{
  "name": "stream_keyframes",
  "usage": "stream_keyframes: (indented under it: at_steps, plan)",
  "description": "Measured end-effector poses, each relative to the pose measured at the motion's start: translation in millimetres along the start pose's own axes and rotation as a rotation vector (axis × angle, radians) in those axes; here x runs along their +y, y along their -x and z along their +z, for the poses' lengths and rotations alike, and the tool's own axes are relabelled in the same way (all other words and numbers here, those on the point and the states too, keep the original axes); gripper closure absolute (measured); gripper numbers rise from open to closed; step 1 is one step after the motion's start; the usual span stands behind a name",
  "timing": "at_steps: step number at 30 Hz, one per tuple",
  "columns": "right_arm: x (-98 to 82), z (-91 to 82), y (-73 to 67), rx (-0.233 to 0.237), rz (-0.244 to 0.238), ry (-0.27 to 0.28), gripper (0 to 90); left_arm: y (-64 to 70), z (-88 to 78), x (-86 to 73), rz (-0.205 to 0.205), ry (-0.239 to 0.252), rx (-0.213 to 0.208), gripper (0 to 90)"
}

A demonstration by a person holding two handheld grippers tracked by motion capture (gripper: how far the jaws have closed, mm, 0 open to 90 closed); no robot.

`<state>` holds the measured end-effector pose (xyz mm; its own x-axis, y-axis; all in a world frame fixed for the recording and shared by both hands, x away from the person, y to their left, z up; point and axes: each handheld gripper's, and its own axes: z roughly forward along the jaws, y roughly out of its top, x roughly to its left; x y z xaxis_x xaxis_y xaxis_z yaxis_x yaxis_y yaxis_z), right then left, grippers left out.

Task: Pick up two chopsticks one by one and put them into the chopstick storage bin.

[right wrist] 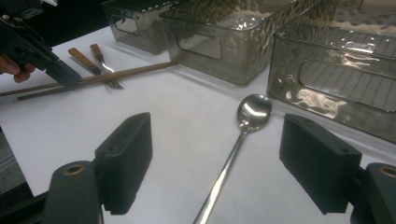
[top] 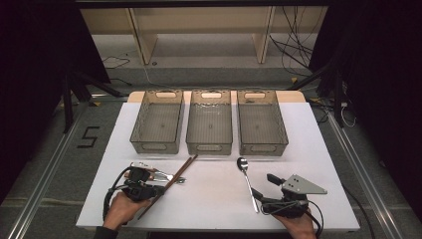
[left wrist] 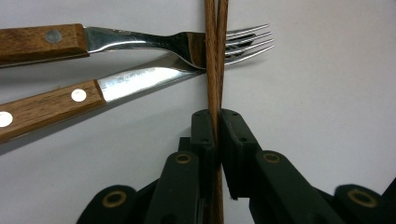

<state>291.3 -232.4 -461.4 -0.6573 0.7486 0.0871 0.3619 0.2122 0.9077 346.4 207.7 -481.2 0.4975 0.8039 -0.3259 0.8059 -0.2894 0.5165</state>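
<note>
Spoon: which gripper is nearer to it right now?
Right. The right gripper stands open with the spoon handle running between its jaws, untouched. The left gripper is off to the spoon's left, shut on the chopsticks by the fork.

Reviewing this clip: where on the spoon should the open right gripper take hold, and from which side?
Grip the spoon on its thin straight handle, probably midway, coming down from above with the right gripper jaws either side. It lies flat on the table, bowl towards the trays; the handle already runs between the open jaws.
</note>
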Motion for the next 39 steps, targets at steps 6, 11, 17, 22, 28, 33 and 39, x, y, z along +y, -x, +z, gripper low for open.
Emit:
stream_keyframes:
  at_steps: [6,11,17,22,28,33,39]
  plan:
    - [-0.1,0.3,-0.2,0.001,0.001,-0.002,26.2,-2.8,-2.0,1.1,-0.015,-0.003,-0.021,83.4]
    - [-0.2,0.5,-0.2,0.002,-0.001,-0.004,26.2,-3.6,-2.3,1.8,-0.016,-0.001,-0.028,83.5]
    - [-0.4,1.1,-0.3,0.005,0.001,-0.006,26.2,-3.9,-1.5,3.0,-0.017,-0.002,-0.035,83.5]
    - [-0.6,1.6,-0.1,0.005,0.000,-0.007,26.2,-3.0,-1.1,3.6,-0.016,-0.001,-0.033,83.5]
    - [-0.7,1.7,-0.2,0.006,0.001,-0.010,26.2,-2.0,-2.3,4.8,-0.002,-0.009,-0.029,83.5]
    - [-0.7,1.9,-0.2,0.007,0.002,-0.010,26.2,-1.6,-3.5,6.1,0.009,-0.011,-0.027,84.0]
    - [-0.7,1.7,-0.1,0.007,0.002,-0.011,26.2,-1.8,-3.7,6.1,-0.003,-0.002,-0.030,83.5]
